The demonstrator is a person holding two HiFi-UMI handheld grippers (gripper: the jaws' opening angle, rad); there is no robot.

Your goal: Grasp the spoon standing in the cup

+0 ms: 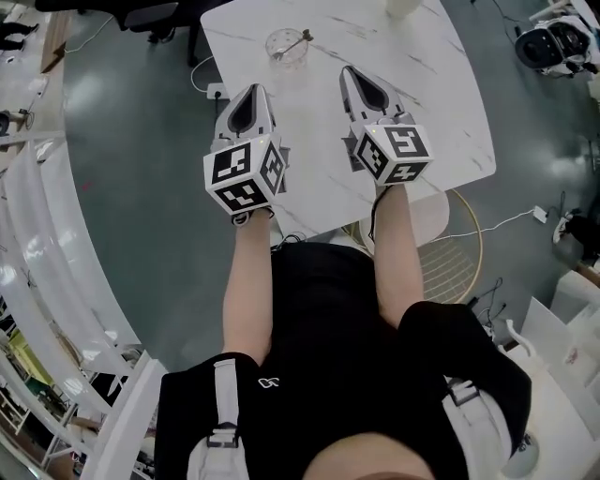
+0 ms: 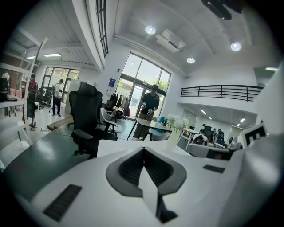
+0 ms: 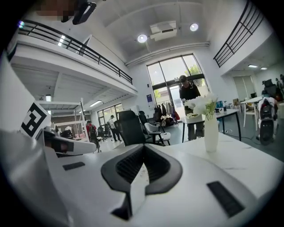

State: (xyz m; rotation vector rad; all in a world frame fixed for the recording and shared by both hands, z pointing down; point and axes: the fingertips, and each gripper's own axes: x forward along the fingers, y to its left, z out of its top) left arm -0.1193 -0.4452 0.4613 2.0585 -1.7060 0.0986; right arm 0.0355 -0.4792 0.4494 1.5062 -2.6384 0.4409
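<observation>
A clear glass cup stands near the far left edge of the white marble table, with a metal spoon leaning out of it to the right. My left gripper hovers over the table just short of the cup, shut and empty. To the cup's right and slightly nearer to me, my right gripper is likewise shut with nothing in it. Neither gripper view shows the cup or spoon. In the left gripper view the left gripper has its jaws together, as does the right gripper in the right gripper view.
A white vase with white flowers stands at the table's far side. A black office chair sits beyond the table's left. A round wire stool is by my right leg. People stand in the background.
</observation>
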